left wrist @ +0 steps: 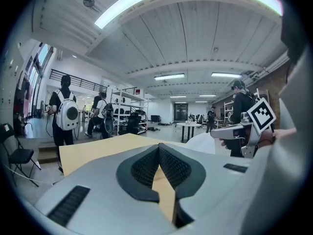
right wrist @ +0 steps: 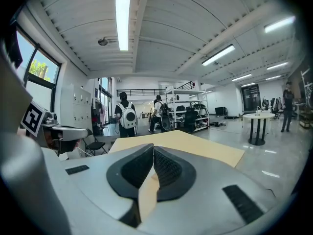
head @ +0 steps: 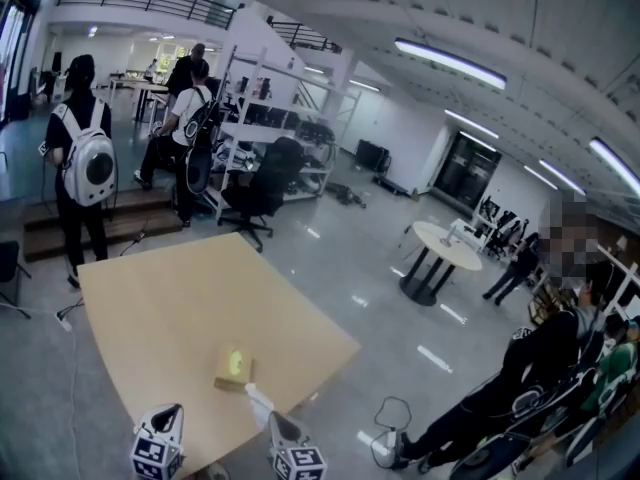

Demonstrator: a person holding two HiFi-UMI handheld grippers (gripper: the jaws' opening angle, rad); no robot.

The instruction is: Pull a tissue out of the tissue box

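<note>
A small tan tissue box [head: 233,368] with a pale green top lies near the front of the tan table [head: 160,298]. A white tissue [head: 259,399] stretches from beside the box to the tip of my right gripper [head: 277,420], which is shut on it. The left gripper view shows the same tissue [left wrist: 203,142] bunched at the right gripper's [left wrist: 214,134] tip. From its own camera the right gripper [right wrist: 153,147] has its pads pressed together and the tissue is hidden. My left gripper [head: 172,410] hovers left of the box, shut [left wrist: 159,147] and holding nothing.
The table's right edge runs diagonally just beyond the box. Past the table's far side stand a person with a white backpack [head: 80,158], a black office chair [head: 262,188] and shelving. A round white table [head: 440,248] and a seated person [head: 520,378] are to the right.
</note>
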